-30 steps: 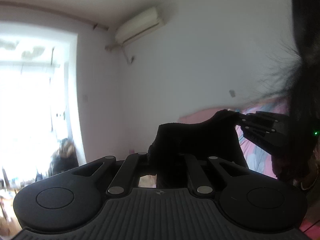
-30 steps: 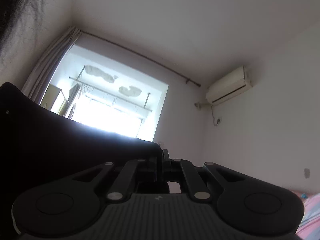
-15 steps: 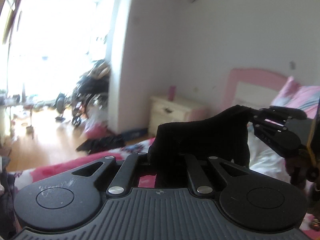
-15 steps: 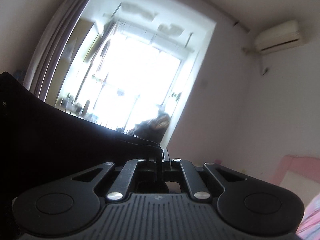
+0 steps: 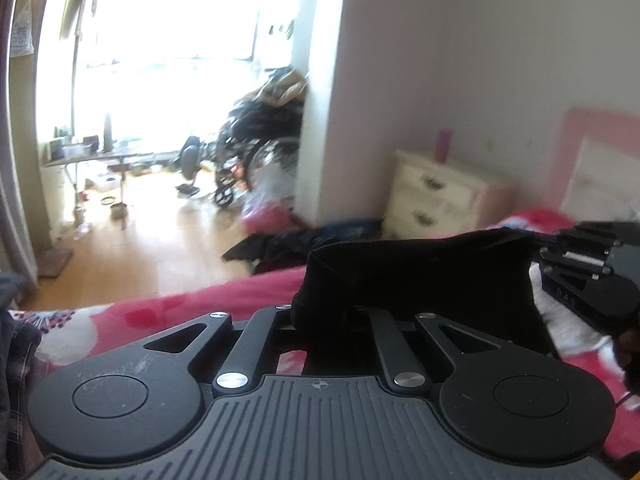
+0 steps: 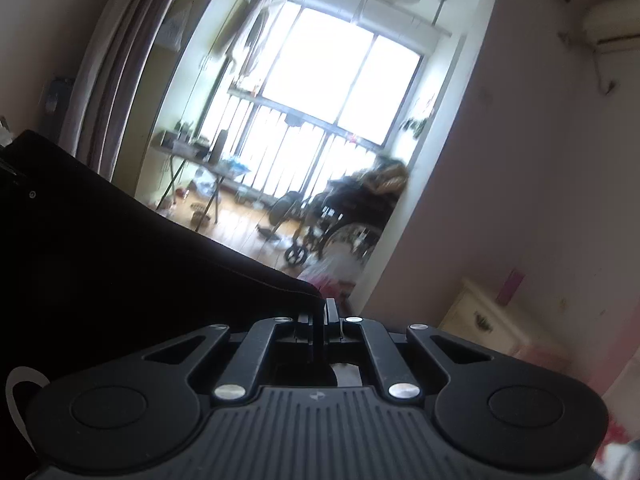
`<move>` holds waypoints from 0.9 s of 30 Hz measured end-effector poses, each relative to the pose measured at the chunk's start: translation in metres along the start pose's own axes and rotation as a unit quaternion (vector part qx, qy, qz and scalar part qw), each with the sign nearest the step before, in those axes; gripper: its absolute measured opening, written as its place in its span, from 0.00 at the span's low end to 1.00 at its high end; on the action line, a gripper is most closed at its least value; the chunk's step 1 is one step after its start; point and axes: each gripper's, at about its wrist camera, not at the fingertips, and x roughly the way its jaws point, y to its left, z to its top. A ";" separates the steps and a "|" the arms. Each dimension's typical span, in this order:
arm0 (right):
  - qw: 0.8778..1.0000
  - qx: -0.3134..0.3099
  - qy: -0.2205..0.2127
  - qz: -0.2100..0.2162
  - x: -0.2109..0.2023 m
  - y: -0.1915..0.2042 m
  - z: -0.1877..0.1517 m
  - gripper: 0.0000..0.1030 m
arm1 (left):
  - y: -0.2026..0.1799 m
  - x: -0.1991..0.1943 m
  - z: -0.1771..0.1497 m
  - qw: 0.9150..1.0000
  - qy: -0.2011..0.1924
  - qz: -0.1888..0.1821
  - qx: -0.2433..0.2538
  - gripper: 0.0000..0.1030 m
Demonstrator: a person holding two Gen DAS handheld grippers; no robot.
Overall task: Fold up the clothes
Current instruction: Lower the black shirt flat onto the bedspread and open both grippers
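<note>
- Gripping one black garment (image 5: 420,276) at centre frame, the left gripper (image 5: 332,312) is pinching its near edge, its jaws having just been easing slightly apart with cloth between them.
- Clamping the far corner at the right edge, the right gripper (image 5: 560,252) is nearly closed on it.
- Keeping the held edge taut and level above the pink bedspread (image 5: 168,312) is looking wise.
- Showing no readable writing.

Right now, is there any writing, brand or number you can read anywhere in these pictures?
None is readable.
Left gripper: a small round emblem on its ribbed body, no letters.
Right gripper: the same emblem.
Paper sheet on the wall by the window: print too blurred to read.
</note>
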 end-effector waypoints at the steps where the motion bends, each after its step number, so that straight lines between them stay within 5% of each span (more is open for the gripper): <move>1: 1.000 0.009 0.021 0.013 0.016 0.003 -0.007 0.05 | -0.002 0.008 -0.006 1.000 0.020 0.004 0.009 0.14; 4: 0.986 0.063 0.128 0.091 0.064 0.008 -0.046 0.13 | 0.002 0.043 -0.031 0.994 0.106 0.024 0.008 0.53; 6: 0.968 0.097 0.197 0.118 0.084 0.011 -0.074 0.36 | 0.004 0.058 -0.050 0.986 0.158 0.042 -0.006 0.53; 10: 0.950 0.150 0.241 0.130 0.091 -0.009 -0.084 0.47 | 0.008 0.055 -0.067 0.976 0.201 0.077 -0.019 0.62; 18: 0.917 0.308 0.200 0.154 0.013 -0.102 -0.068 0.49 | 0.005 -0.001 -0.048 0.984 0.151 0.075 -0.052 0.64; 23: 0.888 0.395 0.163 0.170 -0.086 -0.143 -0.099 0.51 | -0.018 -0.056 -0.046 0.988 0.147 0.014 -0.056 0.69; 27: 0.864 0.442 0.178 0.161 -0.165 -0.151 -0.137 0.51 | -0.035 -0.099 -0.061 0.978 0.191 -0.054 -0.066 0.71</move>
